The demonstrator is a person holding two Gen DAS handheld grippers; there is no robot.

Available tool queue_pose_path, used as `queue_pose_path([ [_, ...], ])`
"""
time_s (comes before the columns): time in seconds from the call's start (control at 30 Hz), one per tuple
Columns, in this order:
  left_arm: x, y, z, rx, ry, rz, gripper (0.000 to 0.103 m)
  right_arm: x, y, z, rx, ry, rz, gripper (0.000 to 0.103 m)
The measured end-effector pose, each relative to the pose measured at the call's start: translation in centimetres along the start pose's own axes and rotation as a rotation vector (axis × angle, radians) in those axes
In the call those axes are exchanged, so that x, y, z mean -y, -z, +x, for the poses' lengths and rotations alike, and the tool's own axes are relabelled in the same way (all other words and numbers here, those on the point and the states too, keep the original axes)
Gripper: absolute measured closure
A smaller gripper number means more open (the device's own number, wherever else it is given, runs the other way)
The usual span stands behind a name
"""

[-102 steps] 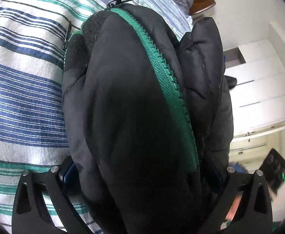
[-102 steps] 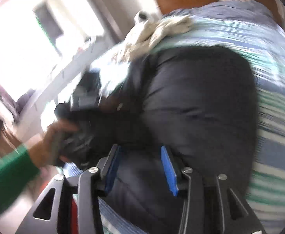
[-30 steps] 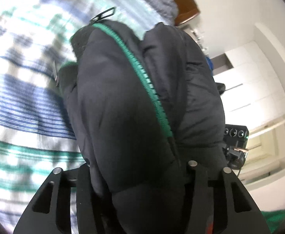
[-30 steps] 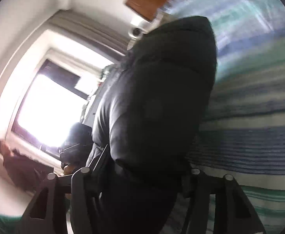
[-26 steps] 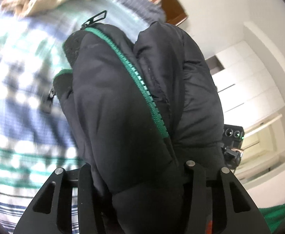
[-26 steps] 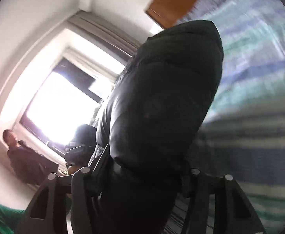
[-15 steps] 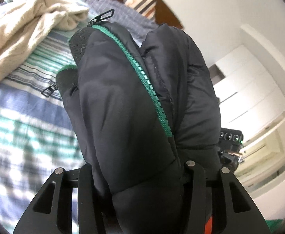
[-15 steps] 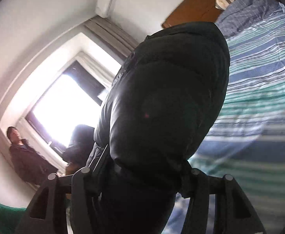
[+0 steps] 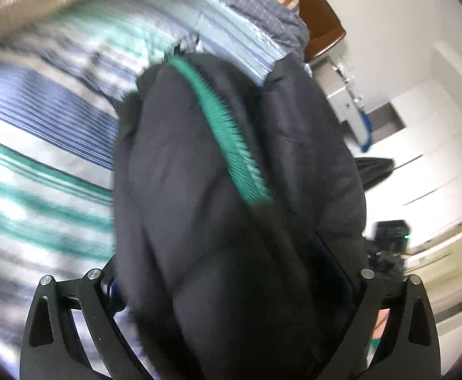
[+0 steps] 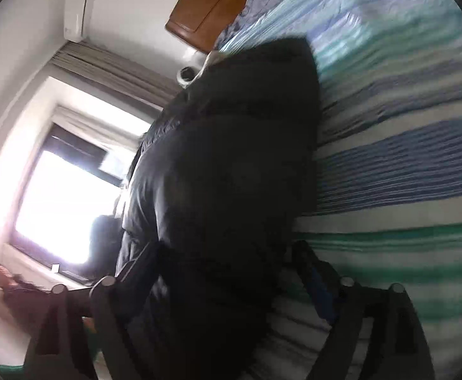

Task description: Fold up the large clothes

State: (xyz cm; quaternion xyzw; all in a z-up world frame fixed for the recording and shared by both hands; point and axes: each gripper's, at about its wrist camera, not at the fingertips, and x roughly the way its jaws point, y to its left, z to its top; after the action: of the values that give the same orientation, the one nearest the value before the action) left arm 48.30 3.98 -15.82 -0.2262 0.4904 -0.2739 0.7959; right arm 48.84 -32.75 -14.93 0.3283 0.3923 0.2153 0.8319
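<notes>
A striped bed (image 9: 41, 133) carries the black jacket (image 9: 205, 190).

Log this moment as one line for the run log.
left gripper: just opened | right gripper: just opened | black puffer jacket with green zipper: between both jaws, released | under it: striped bedspread

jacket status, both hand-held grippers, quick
Left hand-held gripper and right hand-held gripper jaws just opened wide. Black jacket bundle still between both, over the striped bedspread. Nothing in the way.
</notes>
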Motion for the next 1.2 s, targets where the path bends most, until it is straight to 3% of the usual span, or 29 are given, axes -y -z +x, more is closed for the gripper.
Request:
queue_pose_path([
  [0.1,3.3,1.5,-3.5,0.075,-0.151,0.118,0.005,-4.6,1.3,-4.3,0.068,0.143,-0.169,0.002],
  [0.23,7.8,4.7,-8.1,0.204,-0.314,0.273,0.001,-10.8,4.0,-9.4,0.177,0.335,-0.371,0.002],
  [0.33,11.1,8.1,-10.8,0.31,-0.331,0.337,0.001,-16.2,8.1,-13.9,0.336,0.474,-0.502,0.002],
  [0.4,12.5,10.4,-12.6,0.365,-0.324,0.37,0.001,-17.5,9.5,-15.8,0.414,0.524,-0.531,0.0],
  [0.43,12.7,11.0,-13.0,0.375,-0.326,0.382,0.0,-17.9,10.1,-15.5,0.427,0.562,-0.524,0.0],
  [0.47,13.5,12.0,-13.2,0.38,-0.336,0.389,0.0,-18.4,10.6,-15.5,0.386,0.602,-0.508,0.0],
  [0.57,14.7,14.5,-13.9,0.411,-0.398,0.392,0.0,-19.8,12.0,-15.9,0.296,0.612,-0.493,0.0],
  [0.67,15.9,17.0,-15.0,0.448,-0.477,0.368,0.0,-21.3,14.6,-16.7,0.29,0.701,-0.502,0.0],
  [0.77,16.9,19.4,-15.7,0.443,-0.494,0.353,0.0,-21.9,16.7,-17.4,0.29,0.753,-0.508,0.001],
  [0.97,18.5,23.2,-16.2,0.471,-0.612,0.357,0.0,-21.5,18.4,-18.2,0.294,0.735,-0.471,0.0],
  [1.2,18.7,23.9,-16.8,0.433,-0.612,0.262,0.0,-21.4,20.2,-18.7,0.327,0.759,-0.474,0.001],
])
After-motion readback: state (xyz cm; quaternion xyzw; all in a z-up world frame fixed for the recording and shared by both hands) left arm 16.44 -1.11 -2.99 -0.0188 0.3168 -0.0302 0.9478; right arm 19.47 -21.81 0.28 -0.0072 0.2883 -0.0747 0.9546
